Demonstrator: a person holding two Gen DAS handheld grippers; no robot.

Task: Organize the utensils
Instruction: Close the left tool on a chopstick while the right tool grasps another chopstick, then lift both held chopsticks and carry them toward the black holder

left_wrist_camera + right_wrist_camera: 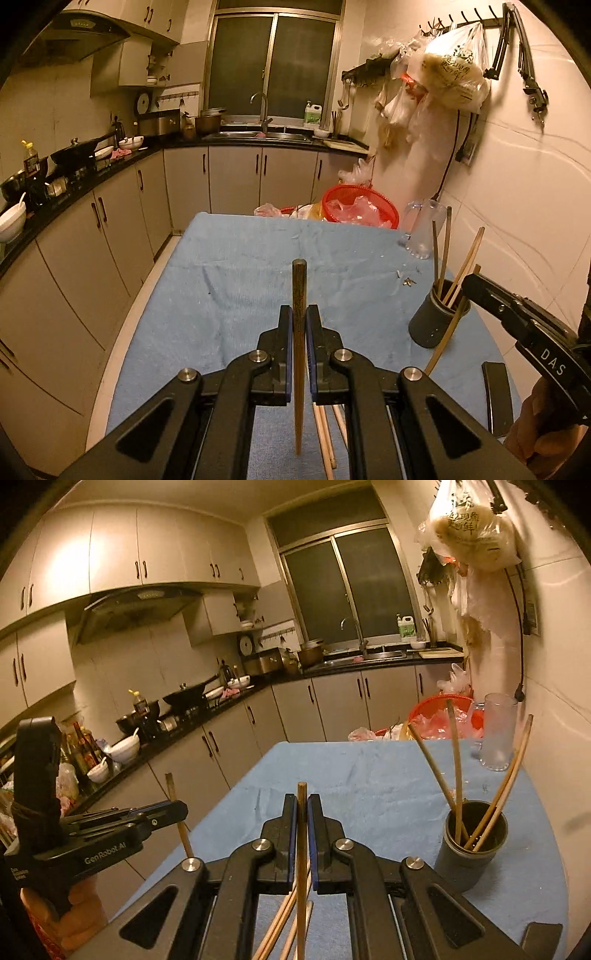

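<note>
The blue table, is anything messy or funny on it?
Yes. Small bits lie scattered on the blue cloth near the dark cup, like crumbs or scraps. The chopsticks in the cup splay out in different directions instead of standing together.

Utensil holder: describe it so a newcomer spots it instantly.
Start at the blue-covered table; go to its right side near the tiled wall. The utensil holder is the dark cylindrical cup with chopsticks fanning out of it, unlike the clear glass mug standing farther back.
</note>
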